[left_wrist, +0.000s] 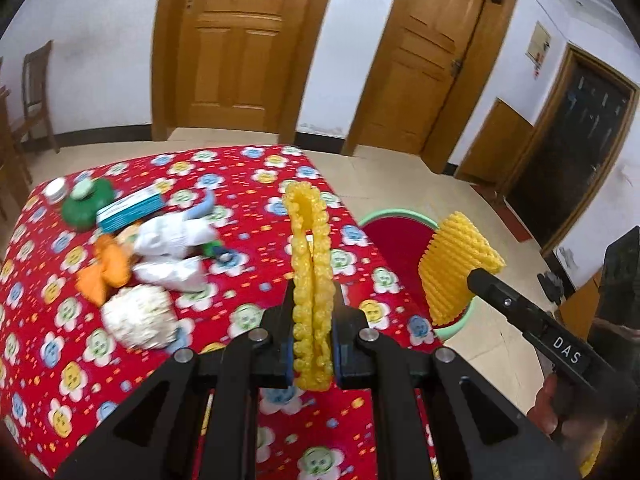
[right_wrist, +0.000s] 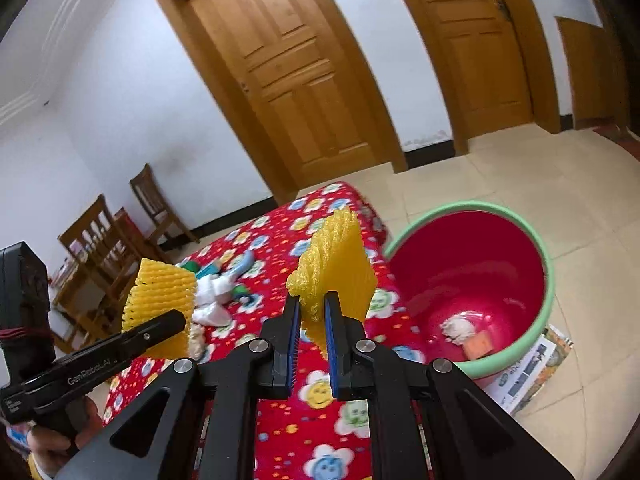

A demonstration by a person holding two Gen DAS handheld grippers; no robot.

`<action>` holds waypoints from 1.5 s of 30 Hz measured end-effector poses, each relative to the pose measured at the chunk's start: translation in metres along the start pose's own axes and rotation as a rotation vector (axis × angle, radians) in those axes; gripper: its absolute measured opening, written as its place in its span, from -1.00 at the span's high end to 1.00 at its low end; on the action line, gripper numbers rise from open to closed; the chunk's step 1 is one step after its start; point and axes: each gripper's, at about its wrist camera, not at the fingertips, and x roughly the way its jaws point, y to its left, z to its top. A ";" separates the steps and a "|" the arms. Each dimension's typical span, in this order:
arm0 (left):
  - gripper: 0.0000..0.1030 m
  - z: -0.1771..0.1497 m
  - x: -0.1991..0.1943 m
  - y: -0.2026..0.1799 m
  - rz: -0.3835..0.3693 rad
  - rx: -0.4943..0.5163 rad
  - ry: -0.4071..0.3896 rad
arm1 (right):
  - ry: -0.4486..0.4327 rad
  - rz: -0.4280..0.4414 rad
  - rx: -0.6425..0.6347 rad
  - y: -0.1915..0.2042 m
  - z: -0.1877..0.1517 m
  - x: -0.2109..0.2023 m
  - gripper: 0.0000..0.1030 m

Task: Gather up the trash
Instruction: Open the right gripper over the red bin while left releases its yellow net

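My left gripper (left_wrist: 313, 292) is shut on a yellow foam net (left_wrist: 310, 240) that stands on edge between its pads, above the red flowered table (left_wrist: 60, 360). My right gripper (right_wrist: 312, 300) is shut on a second yellow foam net (right_wrist: 340, 264), near the table's right edge. Each gripper shows in the other's view: the right gripper (left_wrist: 478, 276) with its net (left_wrist: 456, 264) over the bin, the left gripper (right_wrist: 176, 320) with its net (right_wrist: 160, 300). A red bin with a green rim (right_wrist: 548, 280) stands on the floor right of the table, holding a white wad (right_wrist: 456, 328) and an orange scrap (right_wrist: 478, 346).
More trash lies on the table's left half: white crumpled wrappers (left_wrist: 172, 240), a white foam net (left_wrist: 136, 316), an orange wrapper (left_wrist: 106, 268), a blue box (left_wrist: 132, 208) and a green lid (left_wrist: 86, 204). Wooden chairs (right_wrist: 100, 240) stand at the left. Printed paper (right_wrist: 528, 376) lies under the bin.
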 end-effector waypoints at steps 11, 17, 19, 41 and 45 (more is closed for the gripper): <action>0.77 0.017 0.051 -0.051 -0.060 0.084 0.063 | -0.007 -0.065 0.090 -0.046 0.004 -0.001 0.77; 0.77 0.025 0.083 -0.073 -0.080 0.117 0.103 | -0.006 -0.098 0.131 -0.072 0.008 0.002 0.77; 0.77 0.027 0.096 -0.080 -0.085 0.129 0.117 | -0.004 -0.109 0.145 -0.080 0.009 0.003 0.77; 0.30 0.029 0.159 -0.103 -0.064 0.144 0.206 | 0.050 -0.133 0.232 -0.129 0.007 0.027 0.74; 0.30 0.030 0.153 -0.097 -0.060 0.125 0.192 | 0.058 -0.130 0.229 -0.127 0.007 0.031 0.72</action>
